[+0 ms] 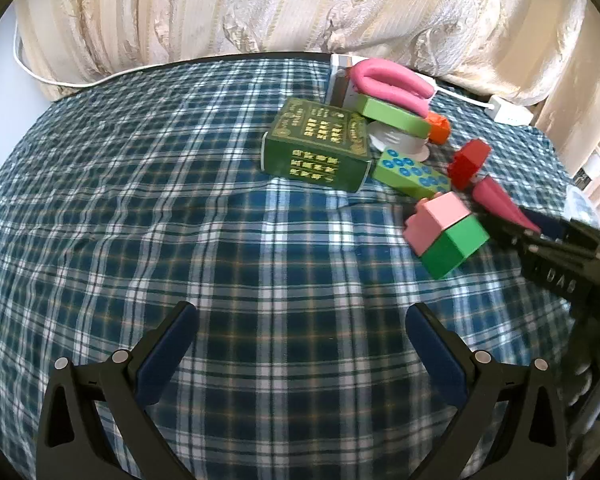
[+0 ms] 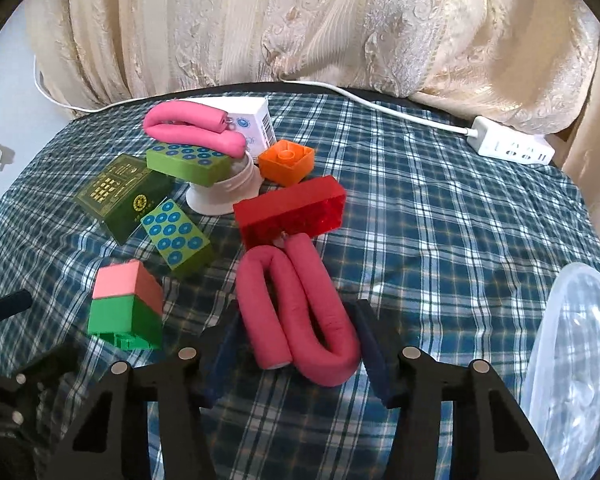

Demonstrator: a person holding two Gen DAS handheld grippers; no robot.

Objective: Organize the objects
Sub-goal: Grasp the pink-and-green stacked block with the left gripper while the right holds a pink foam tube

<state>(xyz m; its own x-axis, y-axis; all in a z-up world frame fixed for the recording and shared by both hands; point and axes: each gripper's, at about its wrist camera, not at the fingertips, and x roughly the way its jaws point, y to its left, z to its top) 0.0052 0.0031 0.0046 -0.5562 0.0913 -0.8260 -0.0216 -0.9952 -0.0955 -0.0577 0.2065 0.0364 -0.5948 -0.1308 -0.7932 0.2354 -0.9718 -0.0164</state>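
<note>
Right wrist: fingers (image 2: 236, 344) around pink foam roller (image 2: 300, 312)

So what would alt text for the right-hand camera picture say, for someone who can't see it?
Black tongs straddle a bent pink foam tube on a blue checked cloth. Behind lie toy blocks, a red brick, a green box and a second pink tube; a clear tub sits at right.

We take this for a home: brocade curtain (image 2: 300, 20), plaid tablecloth (image 1: 180, 200), power strip (image 2: 512, 148).
</note>
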